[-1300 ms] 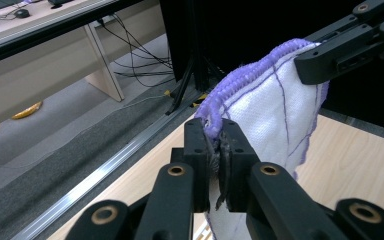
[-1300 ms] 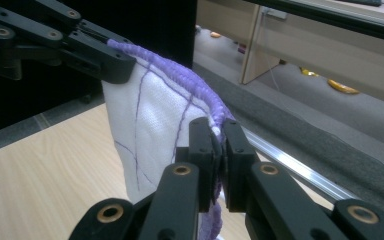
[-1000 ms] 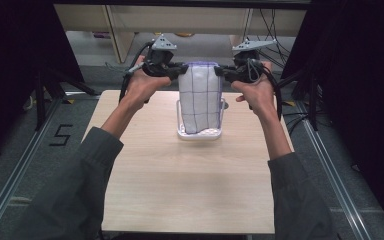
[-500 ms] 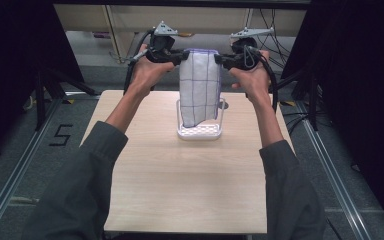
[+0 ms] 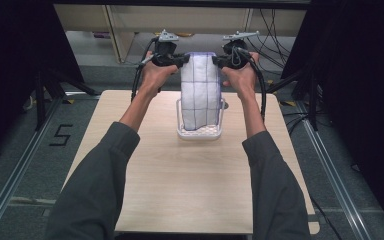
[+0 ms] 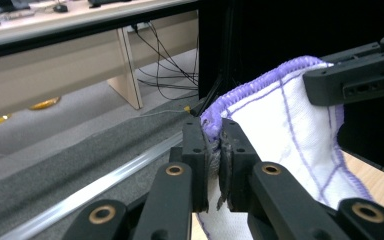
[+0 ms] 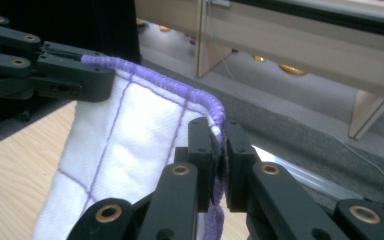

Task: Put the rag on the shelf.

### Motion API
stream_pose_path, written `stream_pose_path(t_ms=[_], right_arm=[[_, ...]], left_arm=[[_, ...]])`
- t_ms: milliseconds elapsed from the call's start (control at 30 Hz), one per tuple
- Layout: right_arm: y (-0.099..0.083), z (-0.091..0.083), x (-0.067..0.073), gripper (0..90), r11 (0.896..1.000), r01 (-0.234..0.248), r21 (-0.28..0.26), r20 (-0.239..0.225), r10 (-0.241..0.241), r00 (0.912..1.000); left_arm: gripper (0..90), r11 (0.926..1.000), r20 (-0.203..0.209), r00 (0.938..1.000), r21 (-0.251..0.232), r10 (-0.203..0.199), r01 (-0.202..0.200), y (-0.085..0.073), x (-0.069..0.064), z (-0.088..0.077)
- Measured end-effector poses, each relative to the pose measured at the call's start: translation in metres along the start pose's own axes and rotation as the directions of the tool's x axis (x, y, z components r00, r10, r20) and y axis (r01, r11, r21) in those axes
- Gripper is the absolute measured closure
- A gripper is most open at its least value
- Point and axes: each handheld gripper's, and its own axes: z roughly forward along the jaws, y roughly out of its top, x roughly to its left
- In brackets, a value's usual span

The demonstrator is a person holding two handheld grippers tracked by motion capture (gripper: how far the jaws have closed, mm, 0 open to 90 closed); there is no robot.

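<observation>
Overhead, a white cloth with purple grid lines and purple hem (image 5: pixel 199 95) hangs stretched above a white perforated plastic basket (image 5: pixel 200 133) near the wooden table's (image 5: pixel 180 190) far edge, its bottom inside. Left gripper (image 5: pixel 184 60) and right gripper (image 5: pixel 216 61) each pinch a top corner.

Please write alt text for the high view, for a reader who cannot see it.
Two black handheld grippers, left gripper and right gripper, hold a white cloth with purple grid lines by its top corners. It hangs into a white plastic basket on a light wooden table.
</observation>
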Motion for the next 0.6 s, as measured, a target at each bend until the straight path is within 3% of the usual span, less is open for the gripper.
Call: stream_pose_path(t_ms=[333,367,400,600], right_arm=[[-0.017,0.032,-0.006,84.8,0.996,-0.032,0.078,0.021,0.03,0.9993],[-0.019,0.036,-0.007,84.7,0.997,-0.035,0.068,0.025,0.033,0.9991],[-0.021,0.038,-0.008,84.6,0.996,-0.037,0.08,0.021,0.036,0.9992],[-0.029,0.045,-0.012,83.8,0.993,-0.047,0.111,0.026,0.044,0.9987]], left_arm=[[82.9,0.9985,-0.003,0.9995,0.044,-0.033,0.033,-0.025,0.009,0.023],[82.9,0.9984,-0.002,0.9995,0.046,-0.031,0.031,-0.027,0.01,0.026],[82.9,0.9974,-0.006,0.9997,0.067,-0.024,0.025,-0.029,0.01,0.028],[82.7,0.9952,-0.004,0.9993,0.09,-0.037,0.037,-0.04,0.009,0.037]])
